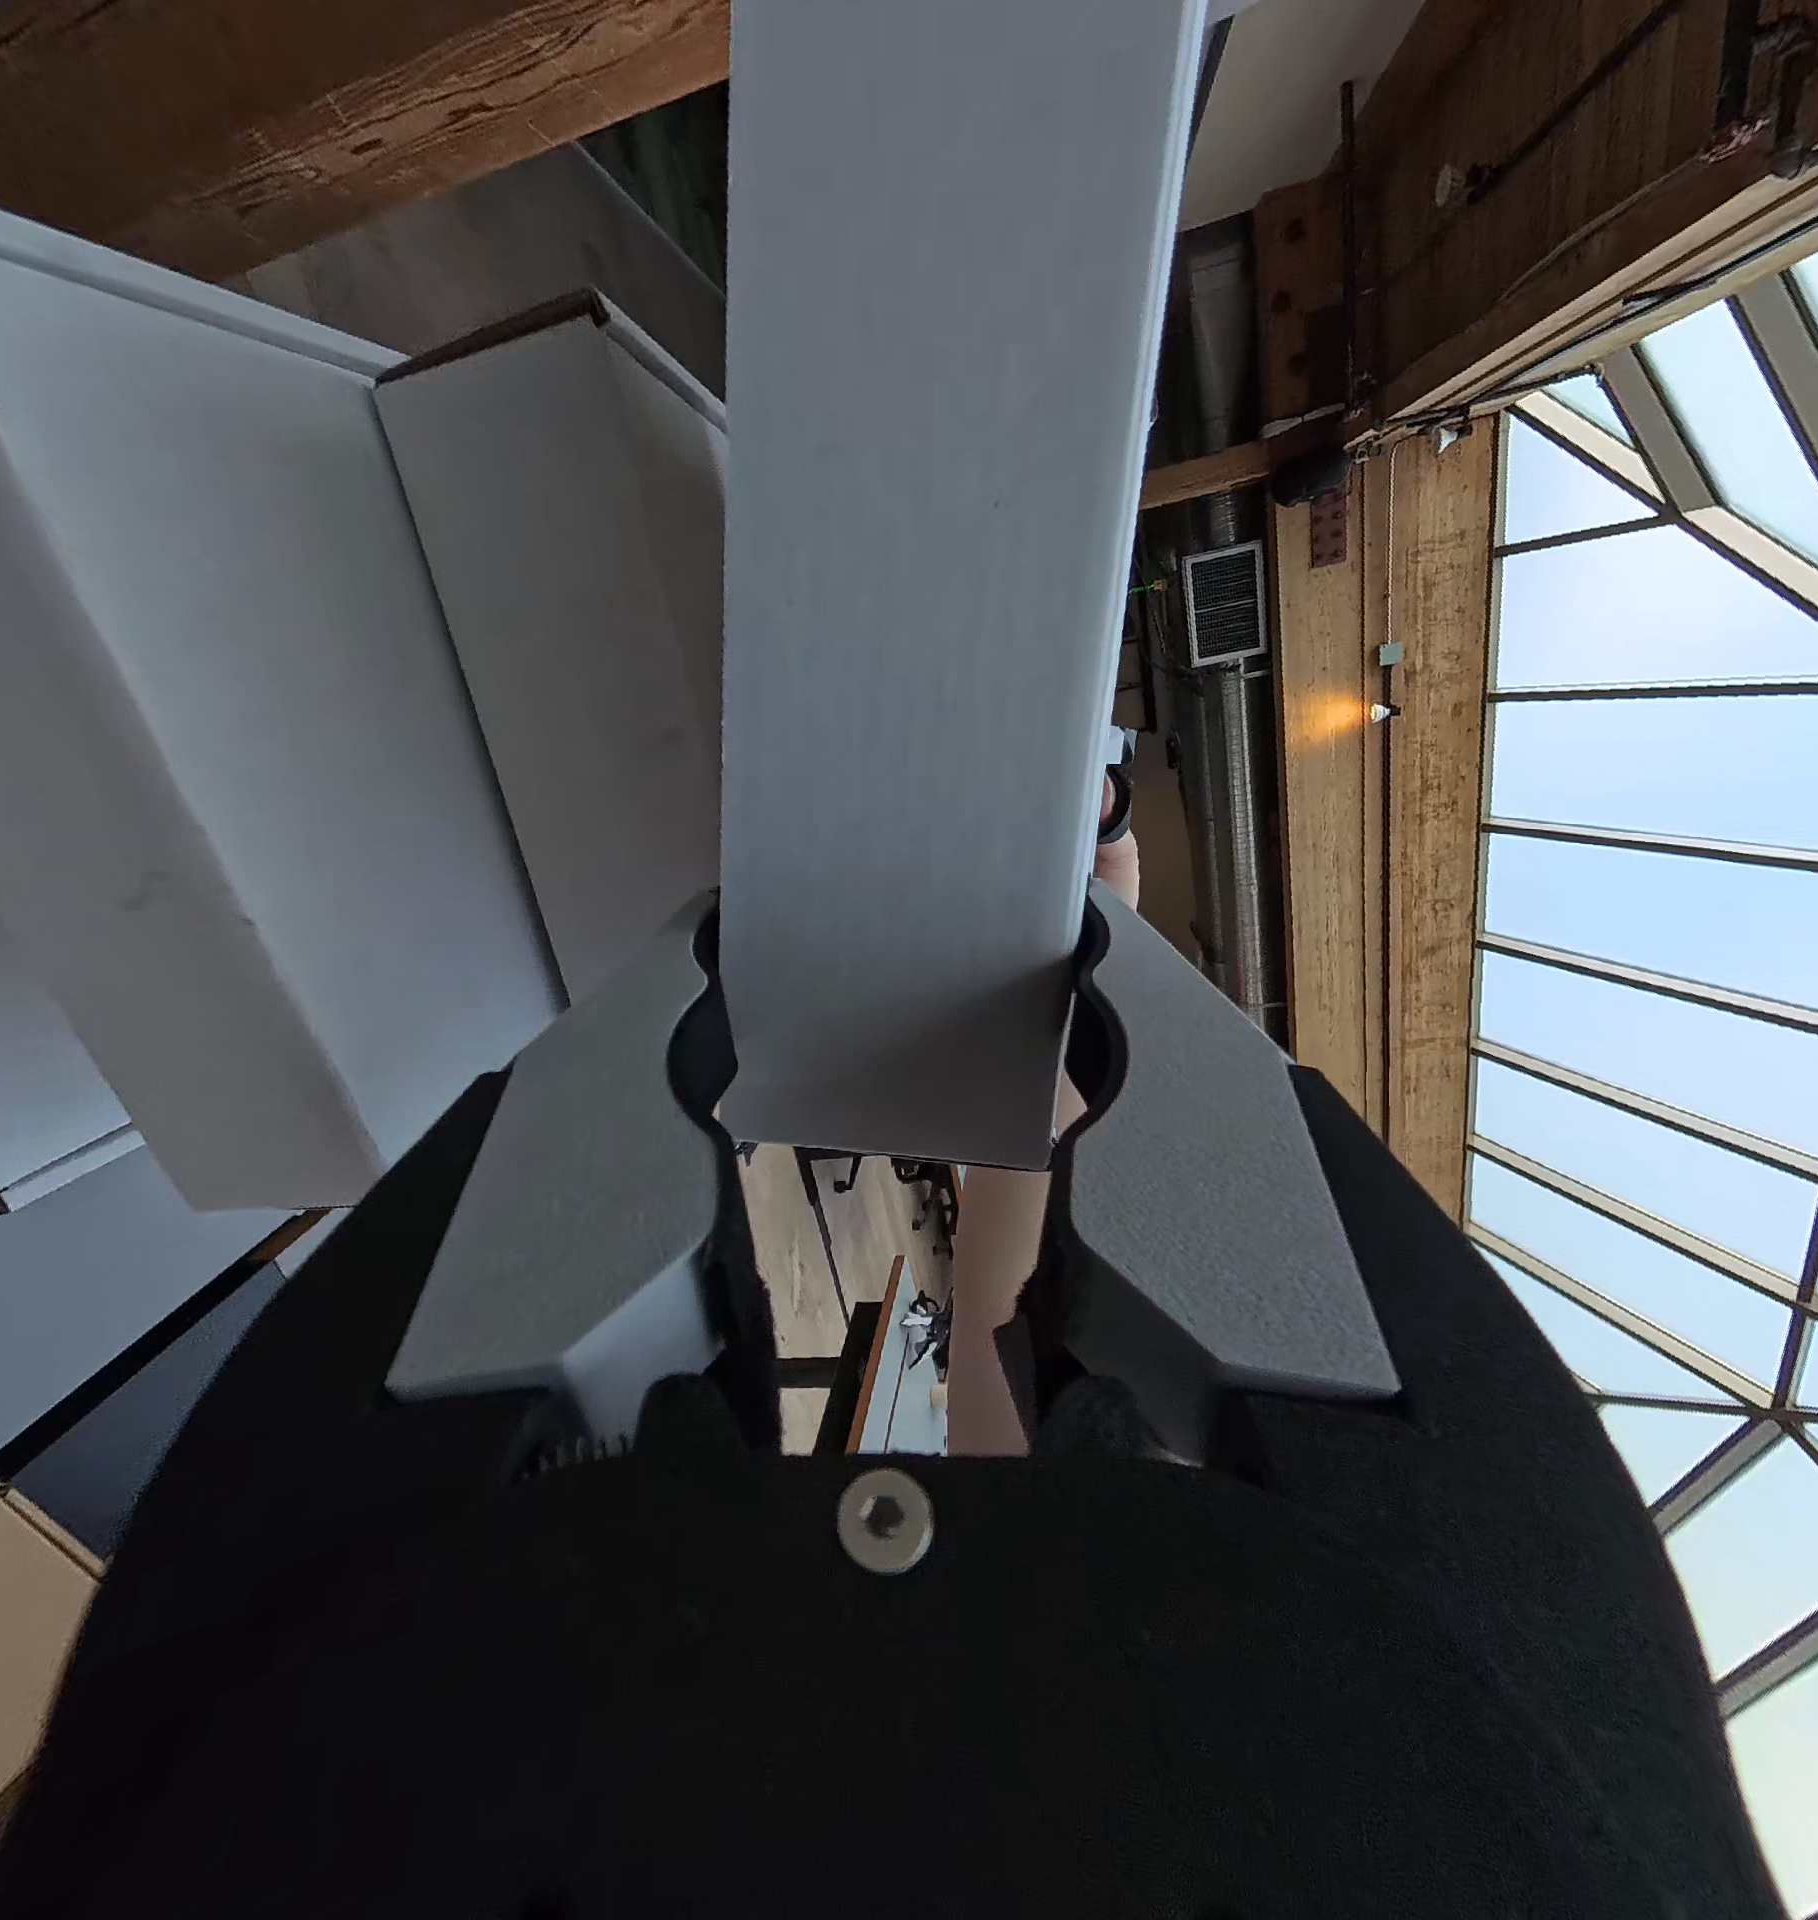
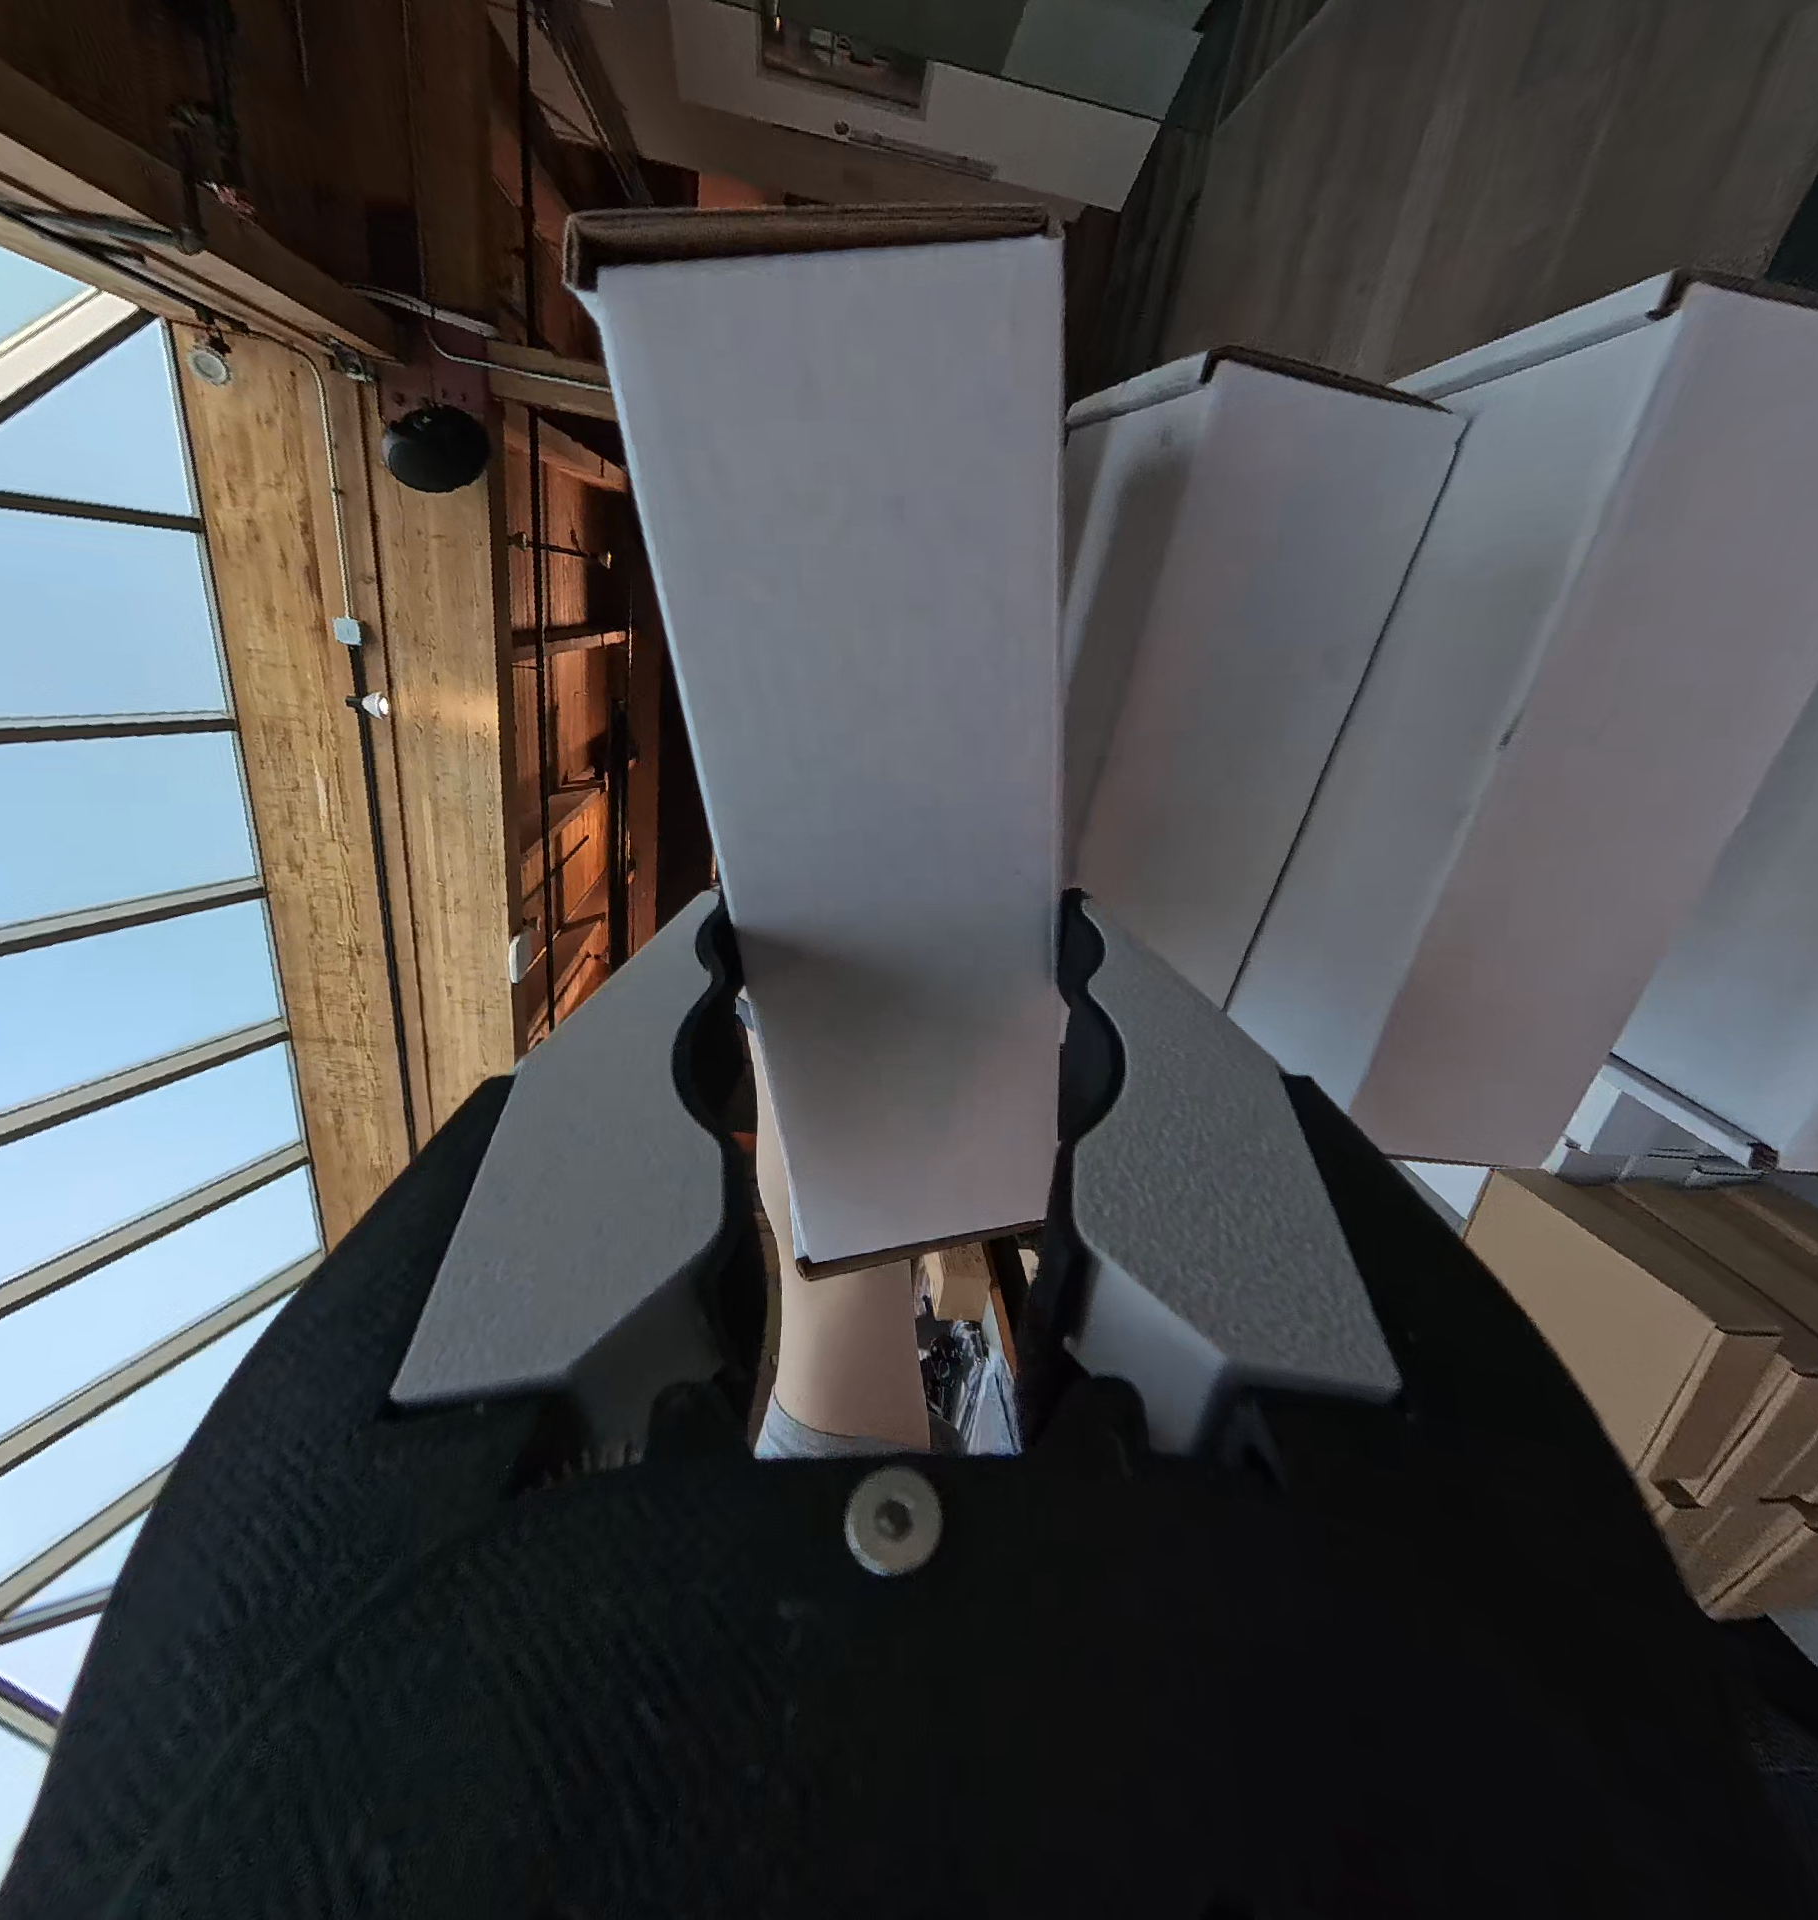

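My left gripper (image 1: 894,935) is shut on the narrow side of a white cardboard box (image 1: 936,520). The panel runs forward from the jaws and out of the top of the view. More white cardboard panels (image 1: 261,675) lie just to its left. My right gripper (image 2: 894,935) is shut on a white cardboard box side (image 2: 853,623) whose far end shows a brown inner edge (image 2: 811,234). Further white cardboard panels (image 2: 1248,675) stand close on its right. Whether both grippers hold the same box cannot be told.
Both views tilt up at wooden beams (image 1: 1383,727) and a glazed roof (image 1: 1663,779), which also shows in the right wrist view (image 2: 84,831). Brown cardboard boxes (image 2: 1663,1403) are stacked at lower right. A person's arm (image 2: 843,1351) shows behind the right jaws. Across from one pair of fingers to the other is roughly 15 centimeters.
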{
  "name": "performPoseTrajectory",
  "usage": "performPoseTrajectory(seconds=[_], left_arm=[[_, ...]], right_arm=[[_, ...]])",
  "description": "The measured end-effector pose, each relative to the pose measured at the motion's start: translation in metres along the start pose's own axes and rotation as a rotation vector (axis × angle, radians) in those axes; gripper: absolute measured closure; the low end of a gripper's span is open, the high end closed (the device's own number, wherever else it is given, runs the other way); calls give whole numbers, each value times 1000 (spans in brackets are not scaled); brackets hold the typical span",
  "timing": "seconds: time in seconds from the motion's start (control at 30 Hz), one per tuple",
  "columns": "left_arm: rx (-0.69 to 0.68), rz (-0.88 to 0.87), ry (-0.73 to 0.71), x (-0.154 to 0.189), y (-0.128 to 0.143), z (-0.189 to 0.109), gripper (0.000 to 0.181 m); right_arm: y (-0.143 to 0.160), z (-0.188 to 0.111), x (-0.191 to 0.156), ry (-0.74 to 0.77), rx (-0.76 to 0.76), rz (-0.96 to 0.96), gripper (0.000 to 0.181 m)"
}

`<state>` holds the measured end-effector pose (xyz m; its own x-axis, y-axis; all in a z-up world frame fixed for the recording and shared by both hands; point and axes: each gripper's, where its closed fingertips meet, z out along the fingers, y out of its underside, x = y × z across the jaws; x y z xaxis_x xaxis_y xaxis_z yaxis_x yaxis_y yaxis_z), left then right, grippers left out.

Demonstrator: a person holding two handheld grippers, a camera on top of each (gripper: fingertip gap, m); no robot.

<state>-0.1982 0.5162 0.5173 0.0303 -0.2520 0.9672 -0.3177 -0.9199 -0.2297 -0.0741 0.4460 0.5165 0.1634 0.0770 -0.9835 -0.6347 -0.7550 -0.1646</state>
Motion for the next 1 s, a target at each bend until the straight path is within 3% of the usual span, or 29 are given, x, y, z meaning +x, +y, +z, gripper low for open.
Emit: performPoseTrajectory(seconds=[0.2, 0.5, 1.0], left_arm=[[7, -16, -45, -3, -5, 1, 119], [-8, -80, -5, -9, 0, -1, 119], [-11, -100, -4, -6, 3, 0, 118]], right_arm=[[-4, 10, 8, 55, 21, 57, 122], [4, 13, 11, 102, -89, 71, 122], [9, 6, 10, 72, -154, 106, 122]])
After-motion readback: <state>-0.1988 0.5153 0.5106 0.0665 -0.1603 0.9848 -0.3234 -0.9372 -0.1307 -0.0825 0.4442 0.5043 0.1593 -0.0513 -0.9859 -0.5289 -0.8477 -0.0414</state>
